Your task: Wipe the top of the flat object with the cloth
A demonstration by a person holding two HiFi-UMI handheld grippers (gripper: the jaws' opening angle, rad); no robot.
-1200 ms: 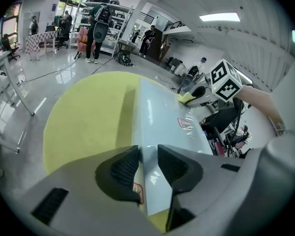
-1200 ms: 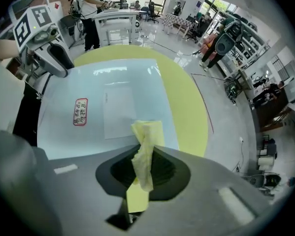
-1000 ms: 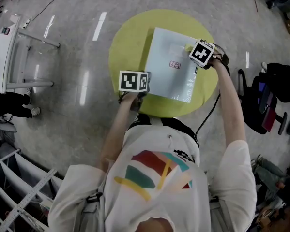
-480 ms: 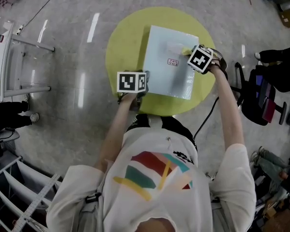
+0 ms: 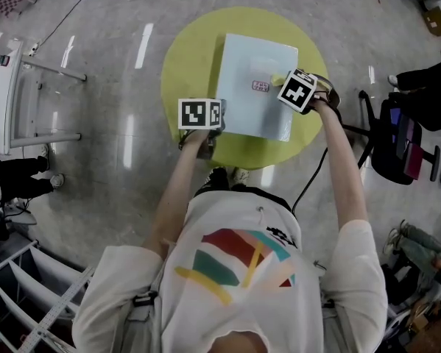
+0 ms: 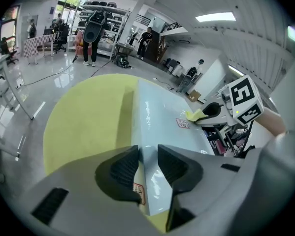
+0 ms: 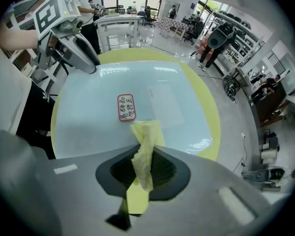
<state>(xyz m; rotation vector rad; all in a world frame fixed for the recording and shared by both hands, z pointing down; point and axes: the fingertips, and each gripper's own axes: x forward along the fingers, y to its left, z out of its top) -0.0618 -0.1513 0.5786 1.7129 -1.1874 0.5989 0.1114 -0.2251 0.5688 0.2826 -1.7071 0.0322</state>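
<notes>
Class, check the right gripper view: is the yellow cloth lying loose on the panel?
No, the cloth is clamped in the right gripper, over the panel.

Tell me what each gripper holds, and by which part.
Right gripper pinches the yellow cloth by its bunched middle; left gripper clamps the pale blue board at its near left edge.

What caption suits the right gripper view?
Right gripper pinching yellow cloth over the pale flat panel on a yellow table.

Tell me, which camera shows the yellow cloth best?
The right gripper view: the yellow cloth fills its centre, pinched in the right tongs. The head view shows only a yellow scrap beside them; the left gripper view, a small distant corner.
</notes>
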